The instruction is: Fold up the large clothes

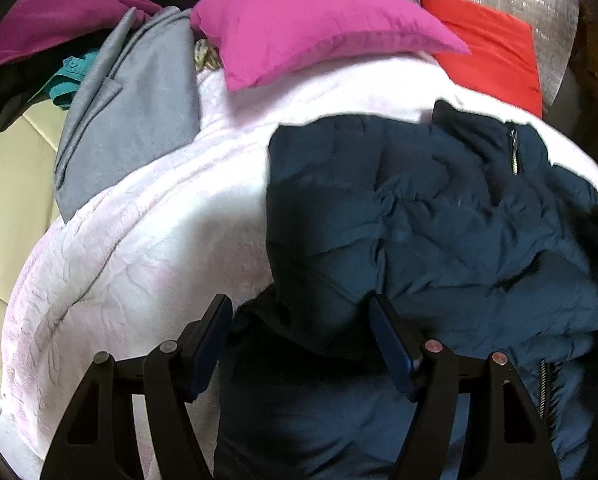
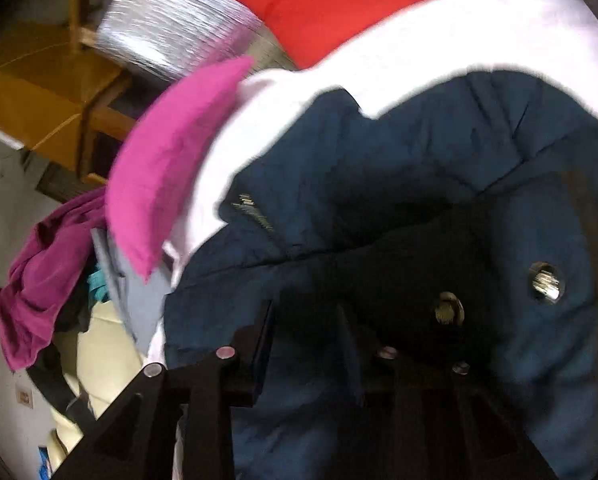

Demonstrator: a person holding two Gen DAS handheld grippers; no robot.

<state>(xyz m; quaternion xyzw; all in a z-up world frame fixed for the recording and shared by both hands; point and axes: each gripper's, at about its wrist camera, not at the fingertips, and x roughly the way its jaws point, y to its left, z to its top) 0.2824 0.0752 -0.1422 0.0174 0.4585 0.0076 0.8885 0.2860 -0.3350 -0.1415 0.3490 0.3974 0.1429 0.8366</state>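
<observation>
the left gripper [image 1: 301,312] is open above the blue coat [image 1: 439,216], so it should bite a thick edge, while the right gripper [image 2: 305,320], jaws a little apart with coat between, may hold it or not.

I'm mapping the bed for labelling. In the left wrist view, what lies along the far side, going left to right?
Purple garment → grey garment → magenta pillow → red pillow. All sit beyond the navy jacket on the pale pink blanket.
</observation>
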